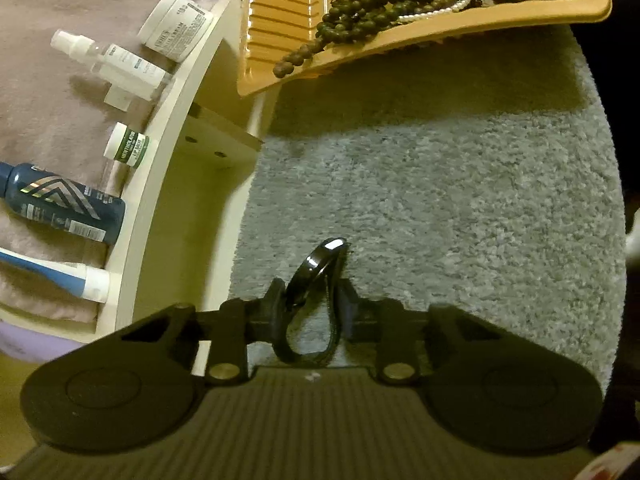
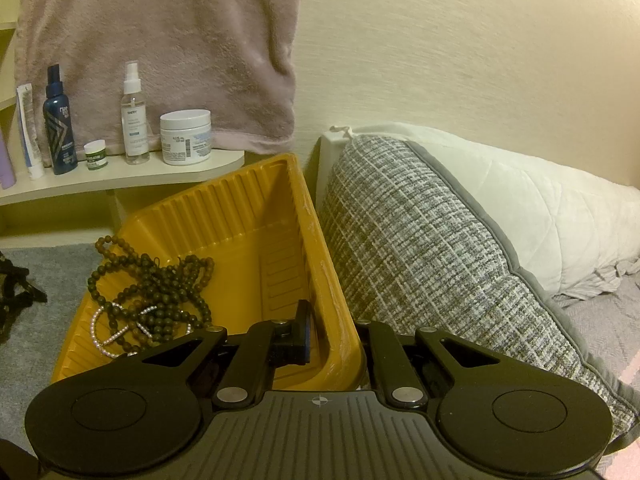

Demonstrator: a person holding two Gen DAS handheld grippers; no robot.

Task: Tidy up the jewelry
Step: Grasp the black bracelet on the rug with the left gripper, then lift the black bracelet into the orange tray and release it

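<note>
While the left claw was clamped on a black watch, its strap looped down between the fingers and the shiny face poking up above them, it hung over the grey carpet well short of the yellow tray. Over on the other side, the right claw had its fingers pinched on the tray's near rim, one finger inside the wall and the other outside it, so the tray sat tilted. Inside the tray lay a tangle of dark wooden beads with a pearl bracelet mixed into it, and one end of the beads hung out over the rim. Behind it a cream shelf carried a white jar, a clear spray bottle, a tiny green pot and a blue bottle, all in front of a pink towel. A grey woven cushion sat just beside the tray
</note>
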